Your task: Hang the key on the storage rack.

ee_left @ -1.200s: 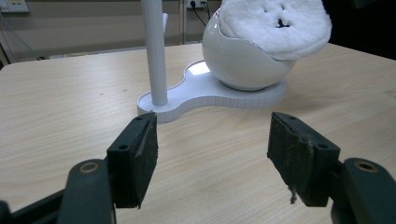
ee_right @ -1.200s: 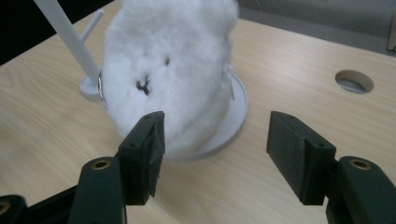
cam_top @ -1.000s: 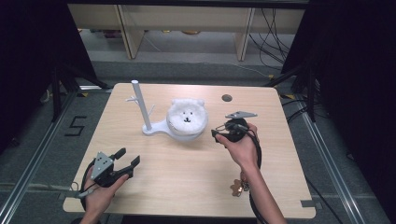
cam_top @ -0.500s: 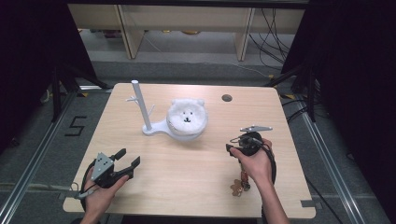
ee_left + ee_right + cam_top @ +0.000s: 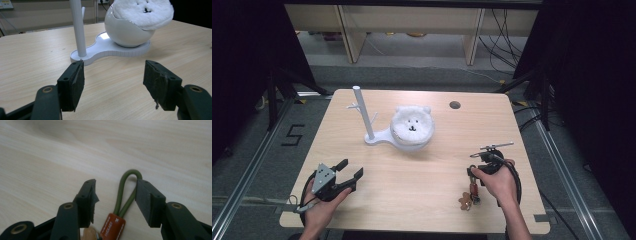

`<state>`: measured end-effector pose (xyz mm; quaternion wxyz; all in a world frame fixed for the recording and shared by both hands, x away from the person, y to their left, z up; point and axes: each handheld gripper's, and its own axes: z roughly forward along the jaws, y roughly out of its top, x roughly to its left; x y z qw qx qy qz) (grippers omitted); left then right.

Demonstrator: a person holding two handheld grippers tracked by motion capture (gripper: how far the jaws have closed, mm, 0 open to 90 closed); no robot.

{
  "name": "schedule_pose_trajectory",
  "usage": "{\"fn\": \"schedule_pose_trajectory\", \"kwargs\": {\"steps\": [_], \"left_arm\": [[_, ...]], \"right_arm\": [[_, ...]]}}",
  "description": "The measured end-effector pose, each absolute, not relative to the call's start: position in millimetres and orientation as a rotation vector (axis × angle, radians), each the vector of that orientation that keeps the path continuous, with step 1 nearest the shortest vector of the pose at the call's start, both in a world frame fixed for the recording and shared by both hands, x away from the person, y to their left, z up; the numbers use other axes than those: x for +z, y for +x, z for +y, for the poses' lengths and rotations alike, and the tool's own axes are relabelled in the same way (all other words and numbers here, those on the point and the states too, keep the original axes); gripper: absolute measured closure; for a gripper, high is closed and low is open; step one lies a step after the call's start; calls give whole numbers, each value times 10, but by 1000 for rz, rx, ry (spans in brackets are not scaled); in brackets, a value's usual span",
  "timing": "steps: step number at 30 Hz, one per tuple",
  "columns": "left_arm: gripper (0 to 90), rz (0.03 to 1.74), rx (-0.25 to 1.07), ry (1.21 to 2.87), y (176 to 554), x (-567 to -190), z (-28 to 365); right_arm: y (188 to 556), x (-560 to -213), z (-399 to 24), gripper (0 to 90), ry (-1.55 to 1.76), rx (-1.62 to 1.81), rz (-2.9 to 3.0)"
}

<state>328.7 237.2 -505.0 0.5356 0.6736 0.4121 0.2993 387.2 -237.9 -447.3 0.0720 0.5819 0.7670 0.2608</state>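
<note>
right gripper (image 5: 116, 195) has been closing its jaws around the keychain's green cord loop (image 5: 126, 192), pads not pinching yet; left gripper (image 5: 113, 80) sits spread wide facing the white stand (image 5: 110, 48)

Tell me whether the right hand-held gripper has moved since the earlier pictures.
Yes. The right hand-held gripper moved away from the white bowl toward the table's near edge, jaws closing around the keychain.

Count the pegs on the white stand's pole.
2 visible: one short peg points left near the pole top, one angles right lower down, toward the bear-faced plush. Others may be hidden behind the pole.
</note>
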Motion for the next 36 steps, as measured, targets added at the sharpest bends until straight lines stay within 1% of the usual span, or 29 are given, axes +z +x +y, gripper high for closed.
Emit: {"fn": "schedule_pose_trajectory", "kwargs": {"steps": [3,4,5,6,7,11,15,18,29,36], "left_arm": [[328,978,707,1605,3276,-5048,2375],[328,967,703,1592,3285,-5053,2373],[328,968,705,1593,3284,-5052,2375],[327,973,706,1599,3280,-5047,2380],[328,973,705,1601,3277,-5044,2383],[327,975,703,1592,3289,-5049,2384],[328,975,708,1598,3293,-5042,2380],[327,969,706,1592,3291,-5044,2371],[328,978,707,1603,3278,-5041,2385],[327,977,708,1603,3273,-5042,2378]], "right_arm": [[3881,-4503,-2403,516,1763,717,2328],[3856,-4489,-2336,519,1911,723,2276],[3897,-4513,-2397,526,1812,706,2322],[3912,-4527,-2402,532,1817,696,2328],[3913,-4513,-2371,537,1913,669,2303],[3956,-4562,-2383,555,1986,559,2320],[3984,-4653,-2401,574,1940,534,2379],[3983,-4654,-2367,580,1991,456,2380],[3989,-4748,-2319,616,2008,392,2439],[3995,-4753,-2266,675,2006,359,2447]]}}
